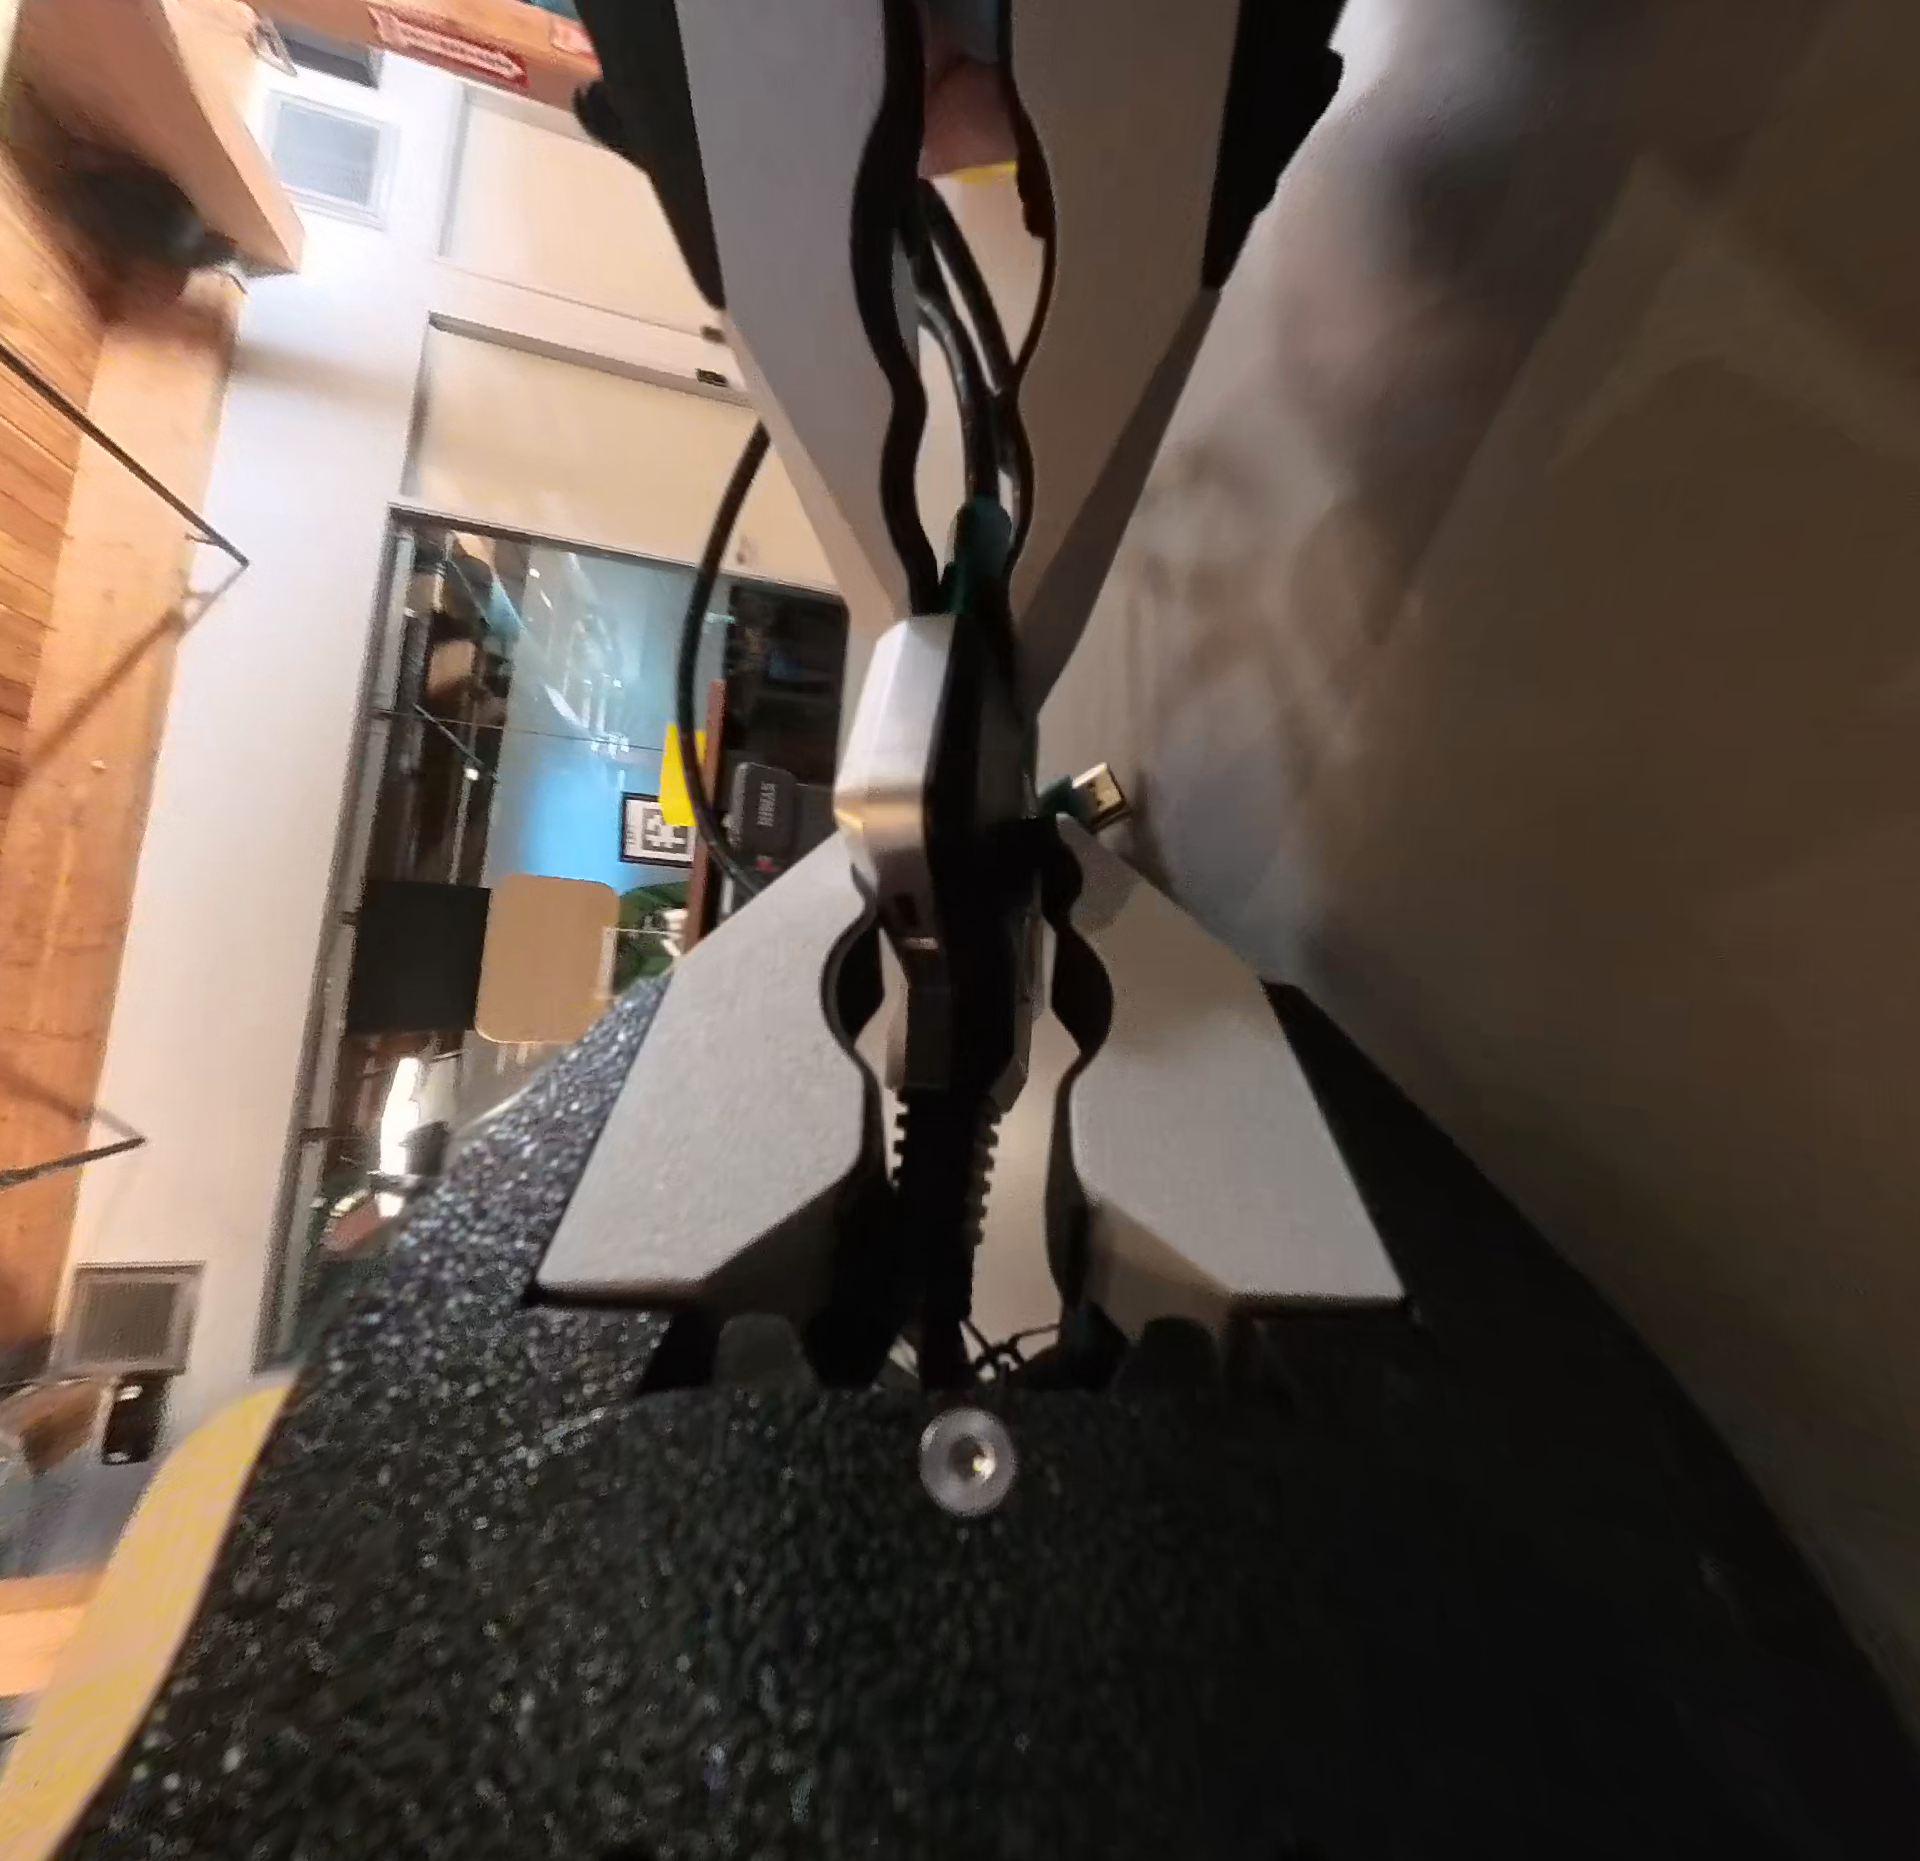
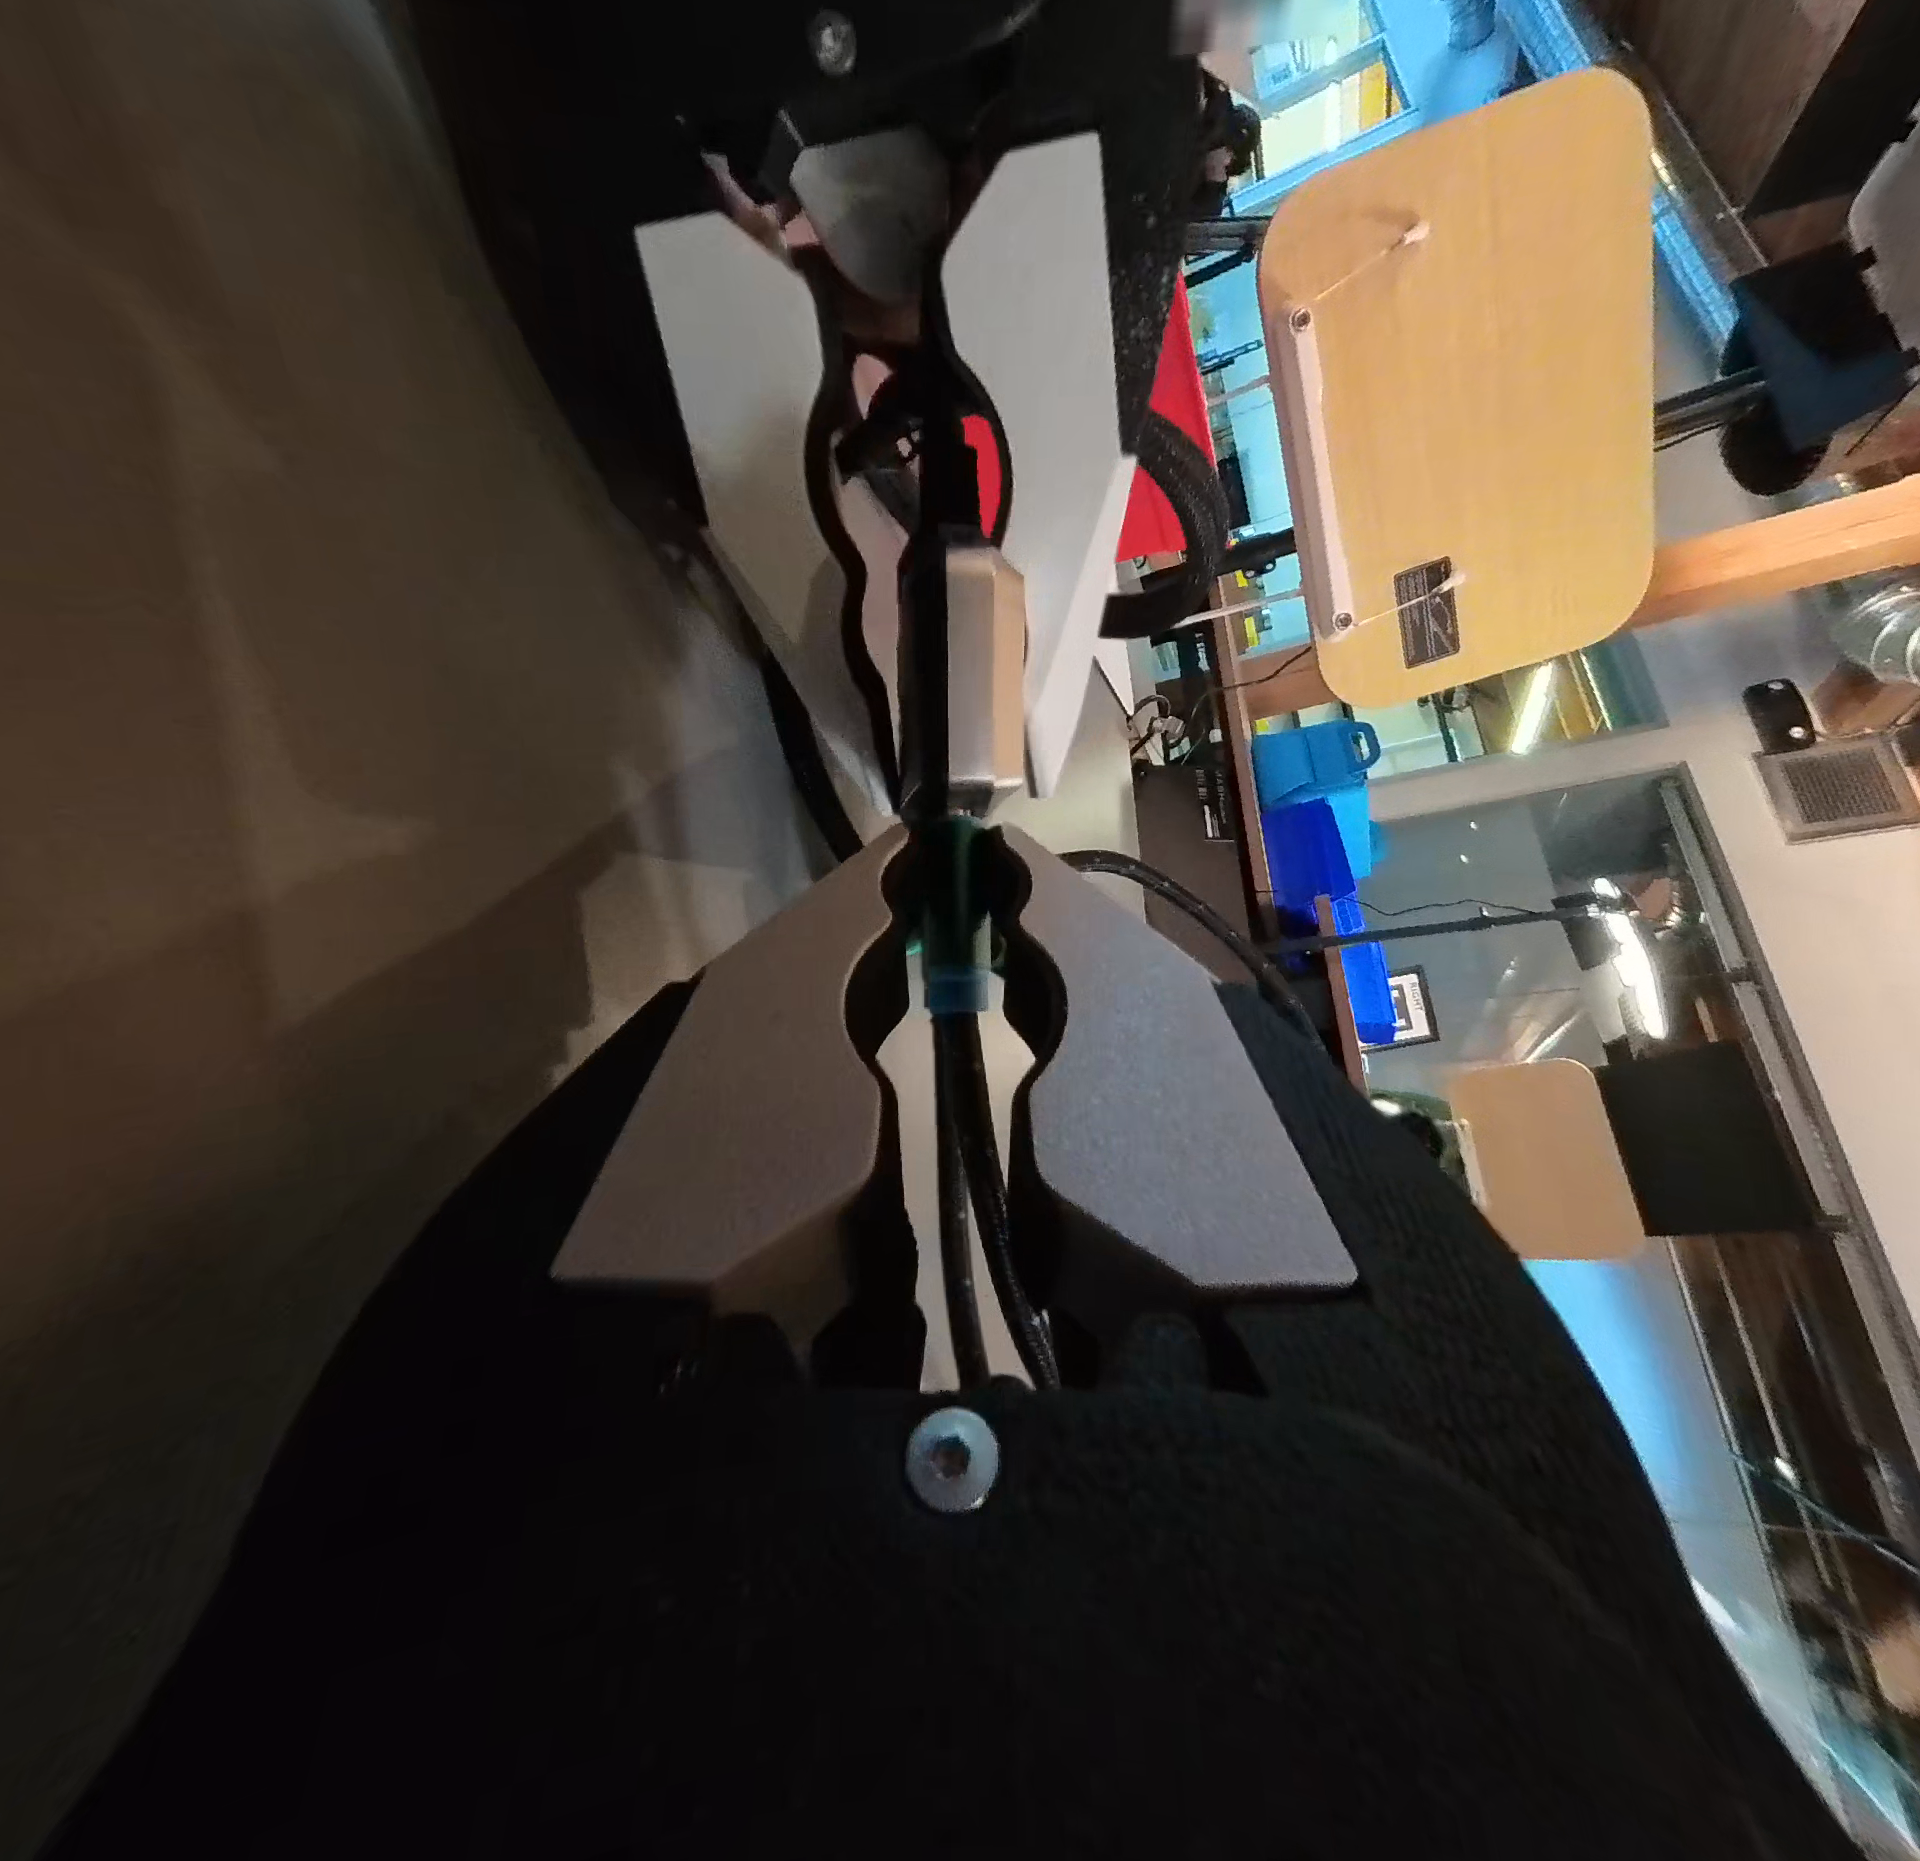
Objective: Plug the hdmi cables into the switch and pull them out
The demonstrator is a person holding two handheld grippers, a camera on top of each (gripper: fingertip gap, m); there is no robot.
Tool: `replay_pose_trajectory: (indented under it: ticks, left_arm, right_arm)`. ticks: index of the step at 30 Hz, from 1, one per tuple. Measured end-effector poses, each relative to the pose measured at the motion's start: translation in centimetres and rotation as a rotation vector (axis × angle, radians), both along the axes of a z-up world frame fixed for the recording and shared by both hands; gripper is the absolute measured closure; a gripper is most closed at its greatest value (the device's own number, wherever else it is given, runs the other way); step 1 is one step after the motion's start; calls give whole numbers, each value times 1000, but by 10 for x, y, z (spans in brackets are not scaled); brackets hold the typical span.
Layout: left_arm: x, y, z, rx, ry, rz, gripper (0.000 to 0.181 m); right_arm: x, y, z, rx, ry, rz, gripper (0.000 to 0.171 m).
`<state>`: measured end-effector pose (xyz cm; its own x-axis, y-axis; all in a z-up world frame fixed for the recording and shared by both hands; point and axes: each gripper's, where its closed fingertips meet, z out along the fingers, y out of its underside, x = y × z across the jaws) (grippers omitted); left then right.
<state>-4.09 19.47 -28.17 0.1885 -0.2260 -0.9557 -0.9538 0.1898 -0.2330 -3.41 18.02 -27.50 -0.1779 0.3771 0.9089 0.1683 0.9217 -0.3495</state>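
In the left wrist view my left gripper (image 1: 961, 866) is shut on the silver and black switch (image 1: 894, 751), whose ribbed black lead runs back between the fingers. My right gripper (image 1: 961, 585) comes in from above, tip to tip with the left. In the right wrist view my right gripper (image 2: 951, 845) is shut on a black HDMI cable with a green and blue band (image 2: 951, 964). Its plug end meets the switch (image 2: 982, 668), which the left gripper (image 2: 966, 793) holds. I cannot tell how deep the plug sits. A second HDMI plug (image 1: 1101, 793) with bare metal end sticks out beside the switch.
A plain grey surface (image 1: 1558, 772) lies close along one side of both grippers and shows in the right wrist view (image 2: 312, 668). A loose black cable (image 1: 696, 668) loops on the other side. Light wooden panels (image 2: 1475, 388) and blue bins (image 2: 1320, 824) stand farther off. Left and right tips are no more than a few centimetres apart.
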Motion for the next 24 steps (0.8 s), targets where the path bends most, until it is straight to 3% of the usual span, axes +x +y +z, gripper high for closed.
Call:
replay_pose_trajectory:
  ticks: [9, 20, 23, 24]
  left_arm:
    - [3, -5, -10, -102, -4, -34, 163]
    - [12, -15, -8, -133, -65, -155, 163]
    - [-49, -9, -14, -144, -48, 23, 163]
    - [-66, -10, -11, -156, -118, 64, 163]
  right_arm:
    - [3, -1, -9, 150, -62, -4, 161]
    - [12, -16, -6, -86, -102, 123, 160]
    - [30, 39, -2, 2, -85, -91, 161]
    - [39, 52, 4, -109, -58, -112, 162]
